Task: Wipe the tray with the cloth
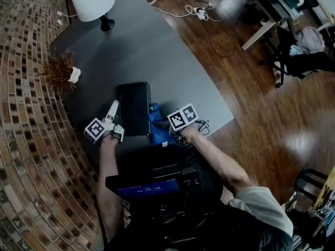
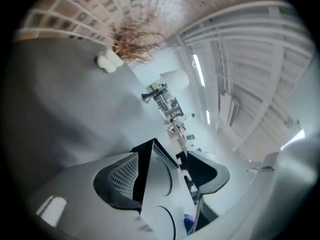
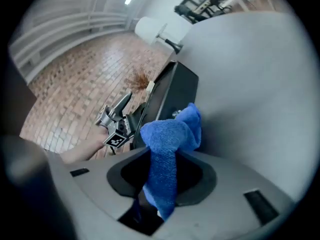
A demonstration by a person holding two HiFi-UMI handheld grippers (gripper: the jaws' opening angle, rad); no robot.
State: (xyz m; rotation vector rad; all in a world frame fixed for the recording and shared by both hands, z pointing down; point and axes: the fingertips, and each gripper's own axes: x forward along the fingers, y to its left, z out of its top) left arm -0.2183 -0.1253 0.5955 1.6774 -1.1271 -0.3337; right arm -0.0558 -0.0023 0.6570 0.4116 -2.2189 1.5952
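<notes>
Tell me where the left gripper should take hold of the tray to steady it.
Take the tray's thin raised left rim near the front corner, coming in from the left. That edge stands between the open jaws of the left gripper, and the cloth in the right gripper occupies the other side.

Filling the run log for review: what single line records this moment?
left gripper: jaws open, edge of black rectangular tray between them | right gripper: jaws shut on blue fabric cloth, at tray's right side
</notes>
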